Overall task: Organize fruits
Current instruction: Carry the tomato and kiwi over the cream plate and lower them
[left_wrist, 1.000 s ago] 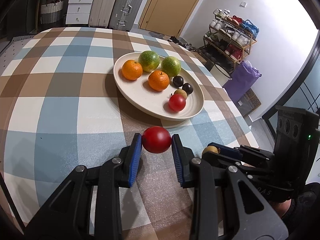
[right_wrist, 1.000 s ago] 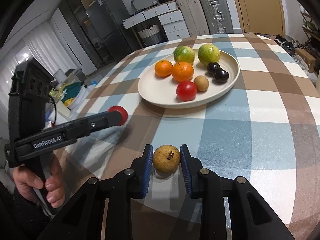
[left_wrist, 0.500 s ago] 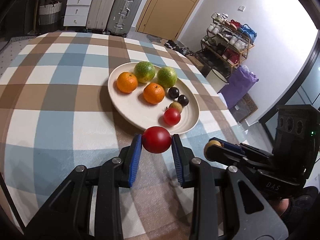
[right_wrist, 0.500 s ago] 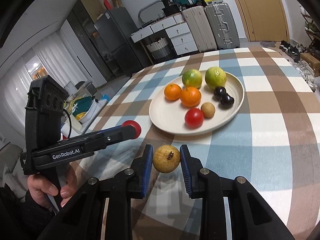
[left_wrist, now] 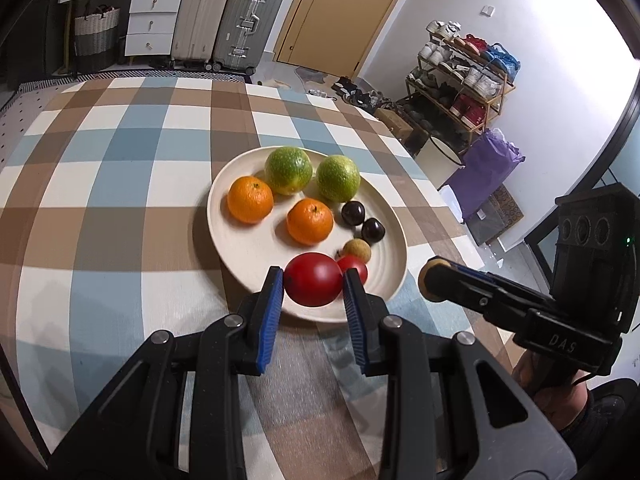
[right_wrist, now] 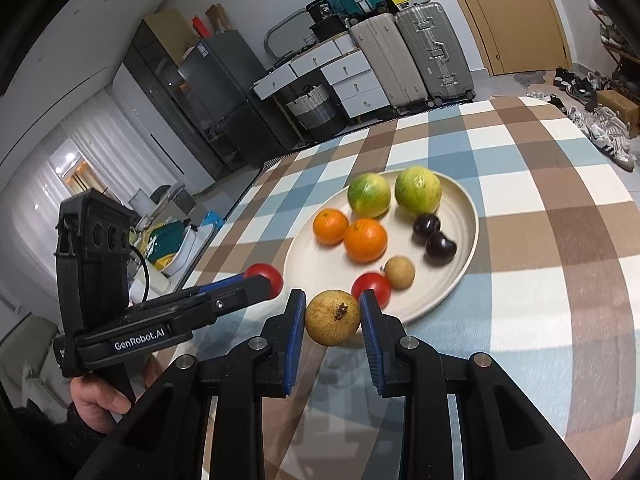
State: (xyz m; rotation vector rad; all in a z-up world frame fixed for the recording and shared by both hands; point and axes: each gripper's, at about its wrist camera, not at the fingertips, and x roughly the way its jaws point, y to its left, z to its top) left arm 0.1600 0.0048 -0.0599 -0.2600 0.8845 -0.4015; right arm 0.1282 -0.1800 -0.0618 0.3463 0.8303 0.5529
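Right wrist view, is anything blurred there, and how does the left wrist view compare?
Right wrist view: the checked tablecloth smears toward the right edge, while the tan fruit between the blue pads stays sharp. Left wrist view: crisp throughout, the plate included; both bend straight lines, fisheye style.

"GenRobot.AI" on left gripper (right_wrist: 276, 286); "DAS" on right gripper (left_wrist: 430, 286).

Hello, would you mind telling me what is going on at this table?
A person is sorting fruit onto a plate with two handheld grippers. The left gripper holds a tomato, and the right gripper holds a brown fruit, both near the plate's rim. Oranges, green citrus, dark plums, a tomato and a brown fruit already lie there.
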